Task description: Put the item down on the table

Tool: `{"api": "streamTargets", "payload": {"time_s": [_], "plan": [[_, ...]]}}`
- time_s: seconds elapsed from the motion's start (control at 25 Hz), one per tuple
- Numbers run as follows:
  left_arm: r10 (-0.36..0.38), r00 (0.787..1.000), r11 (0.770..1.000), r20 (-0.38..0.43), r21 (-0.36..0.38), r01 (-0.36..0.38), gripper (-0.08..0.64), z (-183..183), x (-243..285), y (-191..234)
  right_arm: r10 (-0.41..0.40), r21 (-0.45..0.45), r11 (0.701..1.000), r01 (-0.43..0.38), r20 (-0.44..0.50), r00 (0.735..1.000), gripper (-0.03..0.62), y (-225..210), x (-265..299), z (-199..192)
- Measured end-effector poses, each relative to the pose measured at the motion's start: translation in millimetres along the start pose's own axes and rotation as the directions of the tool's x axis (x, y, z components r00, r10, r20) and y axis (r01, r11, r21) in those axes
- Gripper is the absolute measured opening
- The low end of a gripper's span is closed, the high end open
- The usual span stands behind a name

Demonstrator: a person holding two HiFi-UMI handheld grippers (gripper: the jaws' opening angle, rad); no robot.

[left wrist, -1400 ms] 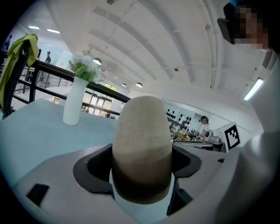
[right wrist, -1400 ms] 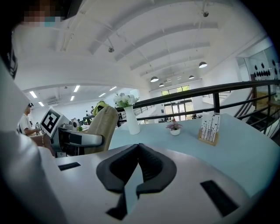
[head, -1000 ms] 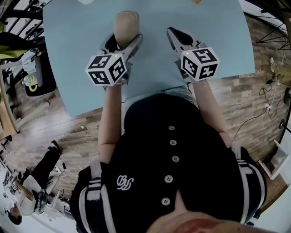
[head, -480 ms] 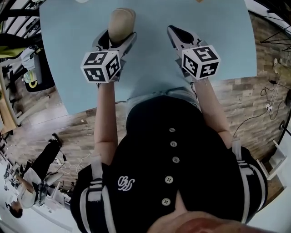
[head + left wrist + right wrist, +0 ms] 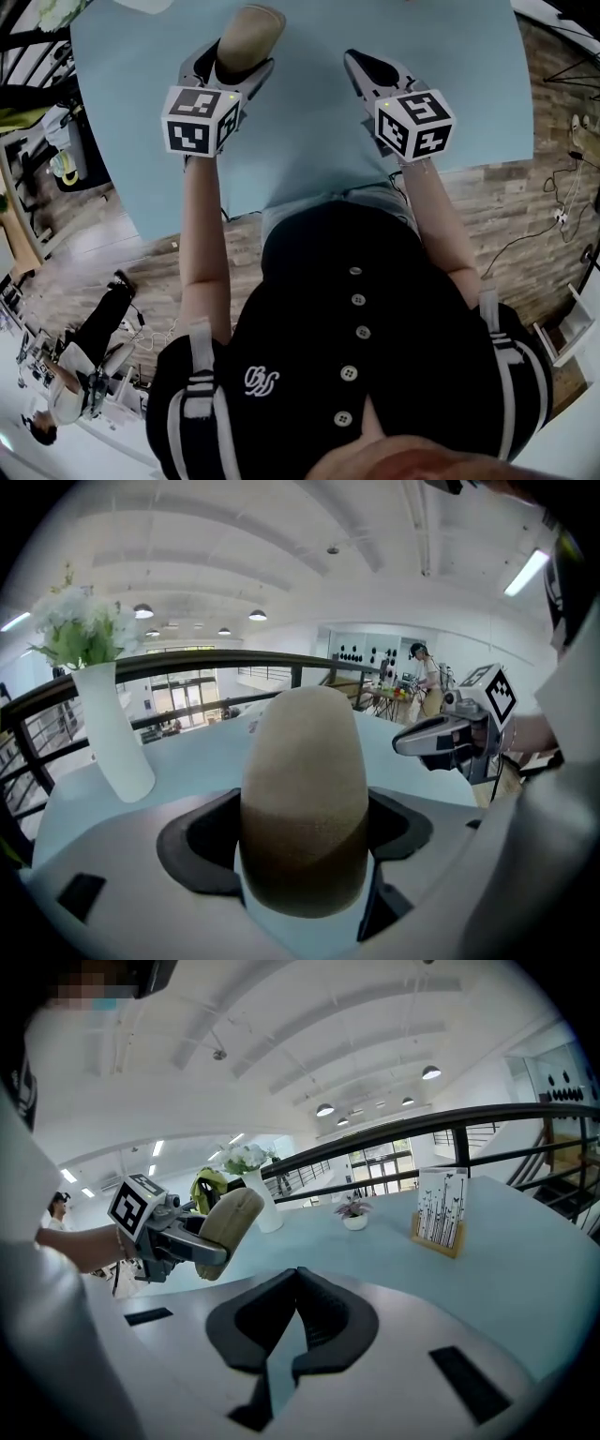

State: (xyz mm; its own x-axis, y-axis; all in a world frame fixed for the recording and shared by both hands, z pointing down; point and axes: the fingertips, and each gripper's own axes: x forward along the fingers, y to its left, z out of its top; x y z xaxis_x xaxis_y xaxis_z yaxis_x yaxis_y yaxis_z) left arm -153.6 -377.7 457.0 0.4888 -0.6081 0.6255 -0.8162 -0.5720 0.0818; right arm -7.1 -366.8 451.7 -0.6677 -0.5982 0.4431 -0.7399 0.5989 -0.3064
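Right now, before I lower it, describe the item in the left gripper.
The tan item is oblong and loaf-like, with rounded ends and a fine, matt, grainy surface; its material is unclear. The left gripper clamps its near half, one jaw on each side, and the far end sticks out past the tips, tilted upward. From the right gripper view it looks raised above the light blue table, with nothing else touching it.

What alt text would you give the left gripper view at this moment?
A tan, rounded oblong item stands upright, clamped between the jaws of the left hand-held gripper over a pale blue table. A white vase of white flowers stands at the left, and the right hand-held gripper hovers at the right.
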Motion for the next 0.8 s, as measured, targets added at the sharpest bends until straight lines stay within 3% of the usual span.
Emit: {"api": "streamTargets", "payload": {"time_s": [0.24,0.8], "plan": [[-0.050,0.995,0.995,-0.086,0.080,0.057,0.388,-2.4,33.1,7.1,-0.002,0.020,1.000,0.002,-0.017,1.000,0.011,-14.5,11.1,-5.3],[-0.102,0.969,0.980,-0.223,0.146,0.137,0.388,-24.4,90.9,-8.0,0.007,0.045,0.999,-0.004,-0.063,0.998,0.011,-30.4,23.4,-23.9]]}}
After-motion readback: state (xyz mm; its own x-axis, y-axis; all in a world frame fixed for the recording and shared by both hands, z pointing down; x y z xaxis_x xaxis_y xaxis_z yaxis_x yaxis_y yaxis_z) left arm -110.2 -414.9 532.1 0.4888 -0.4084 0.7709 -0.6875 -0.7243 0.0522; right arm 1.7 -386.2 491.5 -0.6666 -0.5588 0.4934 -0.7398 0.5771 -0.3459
